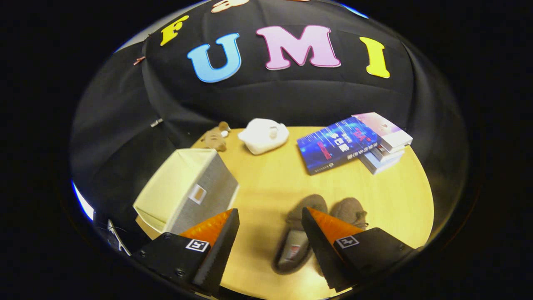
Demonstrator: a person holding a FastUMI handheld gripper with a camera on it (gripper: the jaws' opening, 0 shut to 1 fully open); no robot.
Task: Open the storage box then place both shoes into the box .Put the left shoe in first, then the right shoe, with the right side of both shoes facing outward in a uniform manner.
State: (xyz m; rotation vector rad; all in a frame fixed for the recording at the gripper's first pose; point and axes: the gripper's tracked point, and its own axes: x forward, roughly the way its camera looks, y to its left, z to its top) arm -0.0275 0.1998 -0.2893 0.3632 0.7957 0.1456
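Observation:
A pale yellow storage box [185, 189] with a grey front panel stands on the round wooden table [270, 179], ahead of my left finger; its lid looks closed. Two brown-grey shoes lie side by side near the table's front. The left one [296, 237] sits between my fingers, close to the right finger, toe pointing away. The other shoe [349, 212] lies just beyond the right finger, partly hidden by it. My gripper [270, 216] hovers above the table, open, with nothing between its fingers.
A stack of books [354, 143] lies at the far right of the table. A white pouch-like object [263, 135] and a small brown plush toy [215, 138] sit at the far edge. The black cloth wall rises behind the table.

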